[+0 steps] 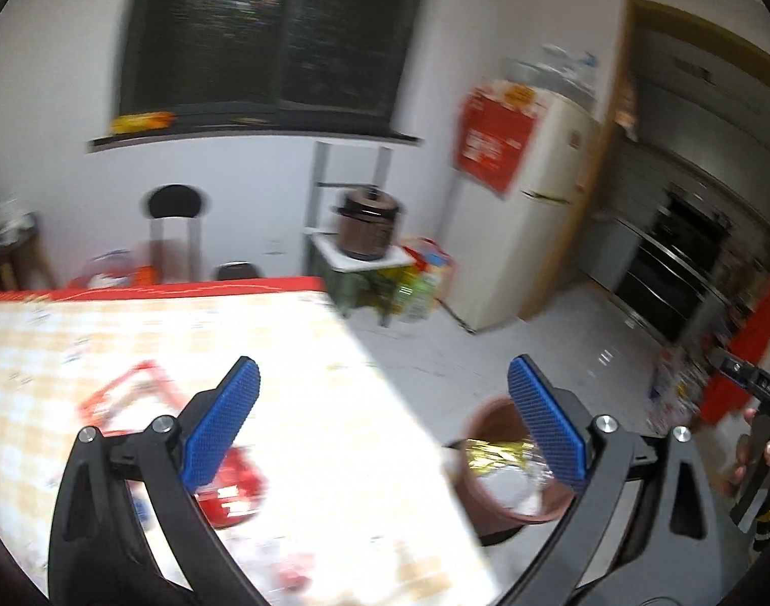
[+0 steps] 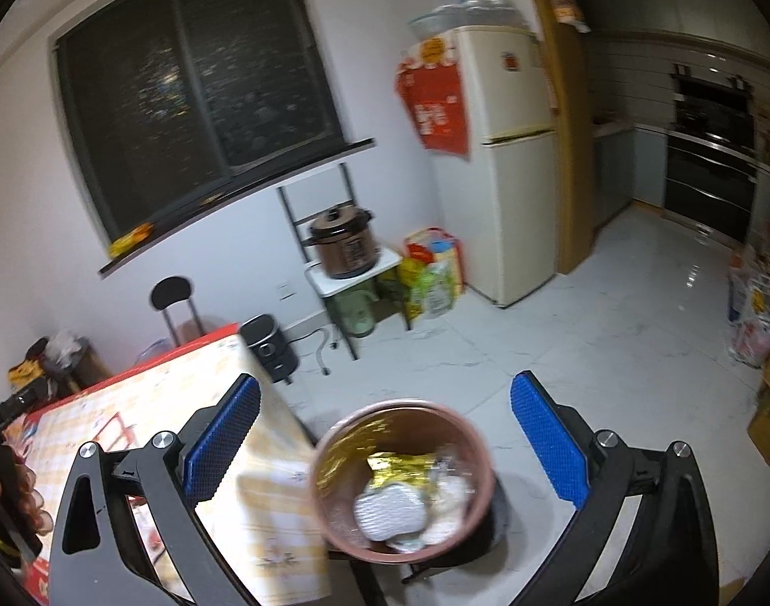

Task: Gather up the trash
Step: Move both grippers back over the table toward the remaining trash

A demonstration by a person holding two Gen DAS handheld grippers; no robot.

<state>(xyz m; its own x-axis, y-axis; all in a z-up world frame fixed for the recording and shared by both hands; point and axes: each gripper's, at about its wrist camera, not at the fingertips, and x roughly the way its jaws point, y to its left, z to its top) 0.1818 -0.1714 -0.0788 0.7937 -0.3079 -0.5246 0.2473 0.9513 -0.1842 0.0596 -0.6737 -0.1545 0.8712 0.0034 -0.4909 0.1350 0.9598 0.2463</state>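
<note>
Left view: my left gripper (image 1: pixel 382 424) is spread wide, empty, over the table (image 1: pixel 334 444) edge; red wrapper (image 1: pixel 228 490) at 7 o'clock under the left finger, bin (image 1: pixel 491 500) at 4. Right view: my right gripper (image 2: pixel 385 434) is also wide open and empty, bin (image 2: pixel 329 495) dead ahead between the fingers, probably lined up for drops.

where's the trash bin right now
The brown trash bin sits on the floor just off the table edge, low centre in the right wrist view between the open right gripper fingers, already holding wrappers.
</note>
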